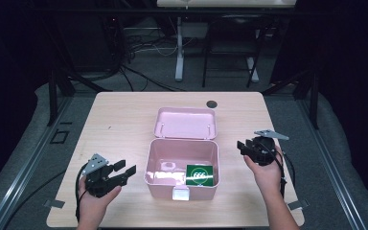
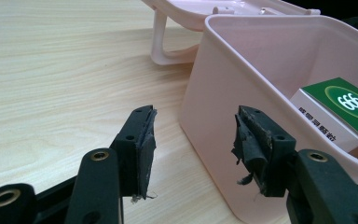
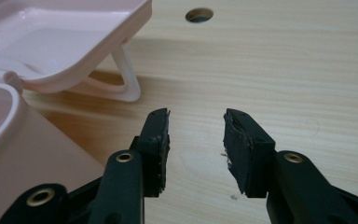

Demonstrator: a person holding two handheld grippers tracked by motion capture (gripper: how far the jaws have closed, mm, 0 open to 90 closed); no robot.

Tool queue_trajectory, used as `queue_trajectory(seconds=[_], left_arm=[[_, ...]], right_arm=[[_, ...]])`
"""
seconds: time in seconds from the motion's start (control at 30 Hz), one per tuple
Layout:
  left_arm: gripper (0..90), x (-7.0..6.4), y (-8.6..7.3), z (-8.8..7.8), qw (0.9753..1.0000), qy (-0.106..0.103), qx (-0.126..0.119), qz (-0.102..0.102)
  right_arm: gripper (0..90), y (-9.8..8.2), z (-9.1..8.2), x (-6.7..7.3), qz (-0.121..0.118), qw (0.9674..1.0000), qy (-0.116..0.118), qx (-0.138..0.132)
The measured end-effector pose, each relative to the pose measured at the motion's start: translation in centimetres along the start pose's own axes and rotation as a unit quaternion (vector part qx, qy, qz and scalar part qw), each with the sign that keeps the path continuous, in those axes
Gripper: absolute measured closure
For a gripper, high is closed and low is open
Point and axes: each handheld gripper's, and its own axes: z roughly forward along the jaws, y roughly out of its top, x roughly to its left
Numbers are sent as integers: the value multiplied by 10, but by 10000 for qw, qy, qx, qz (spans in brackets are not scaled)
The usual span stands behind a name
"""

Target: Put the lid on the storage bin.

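The left claw sits at the lower left of the high view, held in a hand that comes up from the bottom edge. Its two black jaws are wide apart and have nothing between them. In the left gripper view the jaws rise from the bottom, with bare wood behind the left one. The right one is just beside the near wall of the pink box. I cannot tell if it touches the wall.

The right claw is at the right of the high view, held in the other hand. Its jaws are open too, a bit less wide, and they hold nothing. In the right gripper view they hang over bare wood.

The pink box stands in the middle of the counter, between the two claws. Its lid is flung back and lies open behind it, toward the top of the frame. In the right gripper view the lid fills the upper left and leans on a thin pink handle.

A green packet with a white ring lies inside the box, in its lower right corner. In the left gripper view the packet shows at the right edge.

A small round hole is in the counter past the lid, and it is at the top middle of the right gripper view.
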Motion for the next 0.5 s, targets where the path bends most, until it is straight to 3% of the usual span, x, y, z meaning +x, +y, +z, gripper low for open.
queue_trajectory(seconds=[0.1,0.27,0.43,0.5], left_arm=[[477,1,0,-1,10000,-1,-24,-4],[476,3,-1,-2,10000,12,-29,-9],[476,3,-2,-2,10000,12,-60,-22],[476,3,-2,-3,10000,-4,-15,-5]], right_arm=[[578,1,5,-1,74,9998,152,94],[511,1,13,-2,52,9996,175,225],[487,0,14,2,-271,9991,73,333],[487,1,13,2,-293,9991,116,286]])
